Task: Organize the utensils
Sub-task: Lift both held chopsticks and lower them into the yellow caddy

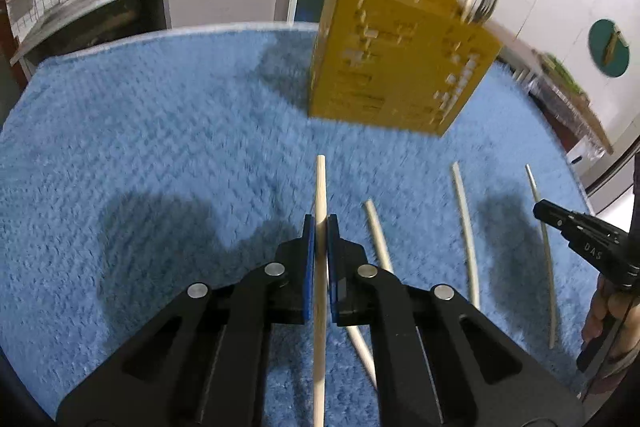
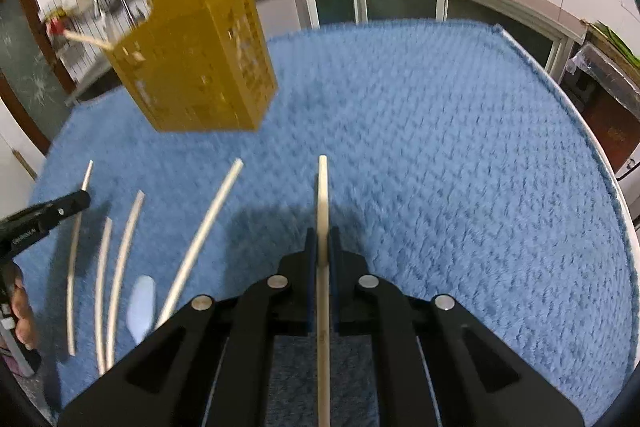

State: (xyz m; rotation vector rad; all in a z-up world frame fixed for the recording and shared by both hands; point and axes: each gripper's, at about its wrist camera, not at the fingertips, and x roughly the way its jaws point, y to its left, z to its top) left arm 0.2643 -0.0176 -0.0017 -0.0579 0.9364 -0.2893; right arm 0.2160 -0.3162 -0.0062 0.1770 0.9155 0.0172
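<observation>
We had each pair of tongs, left (image 1: 320, 227) and right (image 2: 322, 239), clenched on one chopstick (image 1: 321, 187) (image 2: 322, 187), ready for the yellow holder (image 1: 392, 39).

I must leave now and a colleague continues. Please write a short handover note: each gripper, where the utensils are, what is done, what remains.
Left gripper: shut on a wooden chopstick.
Right gripper: shut on another chopstick.
Yellow holder stands on the blue towel.
Done: forks and a few sticks already stand in the holder.
Left: both held chopsticks, loose chopsticks lying on the towel, and a white spoon beside them.
</observation>
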